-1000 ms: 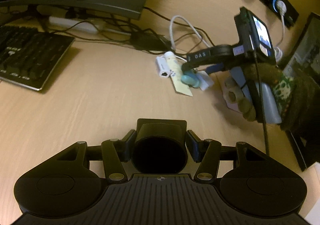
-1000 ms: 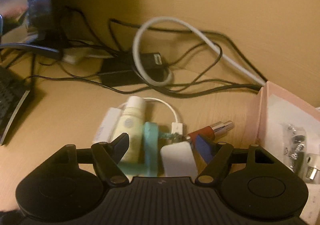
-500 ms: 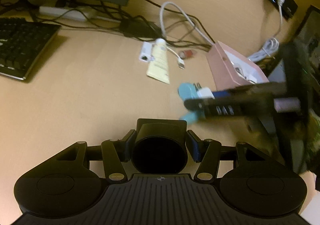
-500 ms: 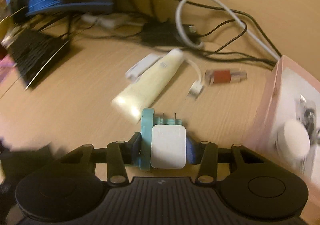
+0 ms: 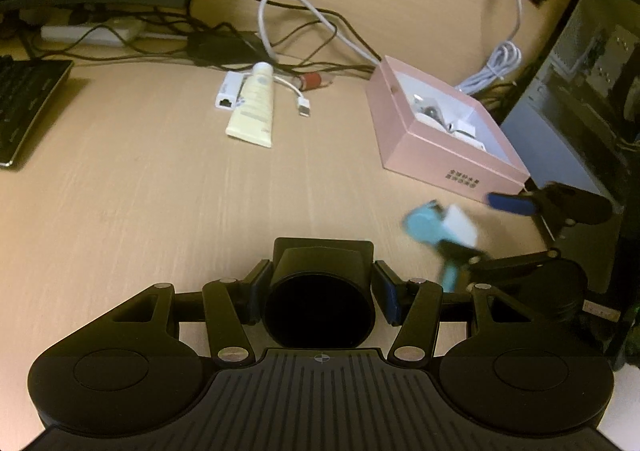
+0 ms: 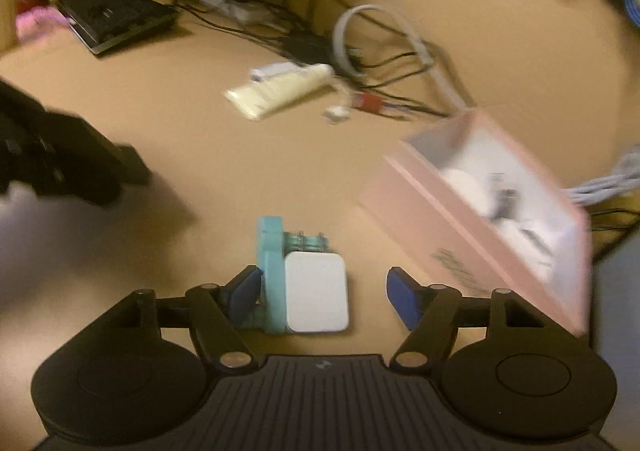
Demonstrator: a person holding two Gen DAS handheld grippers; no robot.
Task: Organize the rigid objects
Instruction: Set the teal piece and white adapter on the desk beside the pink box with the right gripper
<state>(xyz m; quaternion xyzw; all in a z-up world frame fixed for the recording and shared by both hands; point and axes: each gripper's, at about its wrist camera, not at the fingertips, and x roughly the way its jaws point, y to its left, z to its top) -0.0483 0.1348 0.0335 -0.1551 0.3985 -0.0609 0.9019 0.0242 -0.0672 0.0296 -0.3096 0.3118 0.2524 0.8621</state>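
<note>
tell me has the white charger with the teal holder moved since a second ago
Yes. The white charger has left the cream tube and now sits between the right gripper's just-opened jaws, near the pink box.

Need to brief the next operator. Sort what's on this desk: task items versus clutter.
Job:
white plug cube with teal holder
open pink cardboard box
pale yellow squeeze tube
white adapter dongle
small red cylinder

Lying about:
black keyboard
tangled black cables
</note>
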